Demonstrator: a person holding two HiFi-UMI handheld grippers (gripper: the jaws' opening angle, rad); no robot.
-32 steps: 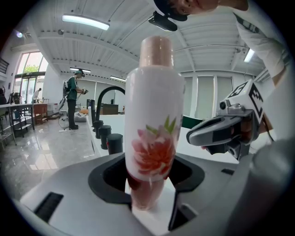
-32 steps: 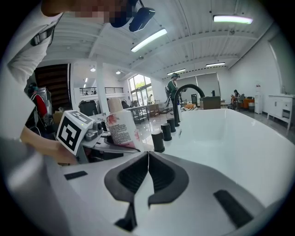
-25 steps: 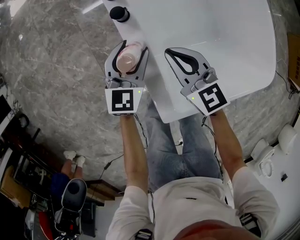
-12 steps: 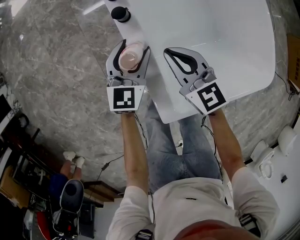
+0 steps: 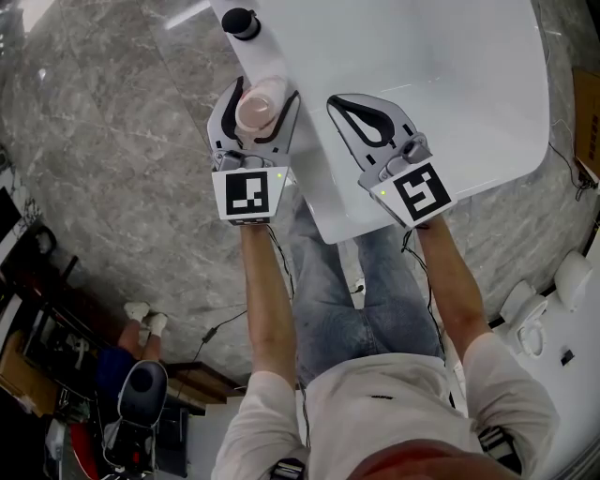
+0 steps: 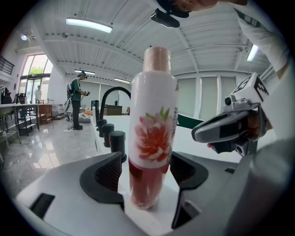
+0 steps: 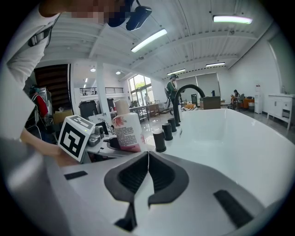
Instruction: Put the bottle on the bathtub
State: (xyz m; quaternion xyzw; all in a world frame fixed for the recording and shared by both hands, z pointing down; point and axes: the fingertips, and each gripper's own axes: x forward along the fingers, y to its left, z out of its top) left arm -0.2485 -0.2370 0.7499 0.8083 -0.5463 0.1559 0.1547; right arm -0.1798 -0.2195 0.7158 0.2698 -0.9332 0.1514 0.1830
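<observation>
**Q:** Where is the task's thing?

**A:** The white cylindrical bottle [image 5: 260,105] with a pink flower print and a pale pink cap stands upright on the flat rim of the glossy white bathtub [image 5: 450,84], upper centre-left in the head view. In the left gripper view the bottle [image 6: 153,129] fills the middle of the frame, its base on the rim.

**Q:** And the left hand-held gripper [image 5: 262,94]?

**A:** Its jaws have just been opening and now stand wide, one on each side of the bottle. In its own view [image 6: 147,173] a gap shows between the ribbed black pad at frame left and the bottle wall, so the pads do not press.

**Q:** The right hand-held gripper [image 5: 352,111]?

**A:** Jaws drawn together, pad against pad, with nothing between them [image 7: 148,170]. It hangs over the bathtub [image 7: 239,138] just right of the left one.

**Q:** What else lies near?

**A:** A short black cylindrical knob [image 5: 242,22] on the rim above the bottle. Seen from the right gripper, further such knobs [image 7: 159,139] and a curved black tap [image 7: 184,92] line up behind the bottle [image 7: 125,129]. Grey marble floor [image 5: 112,141] fills frame left.
</observation>
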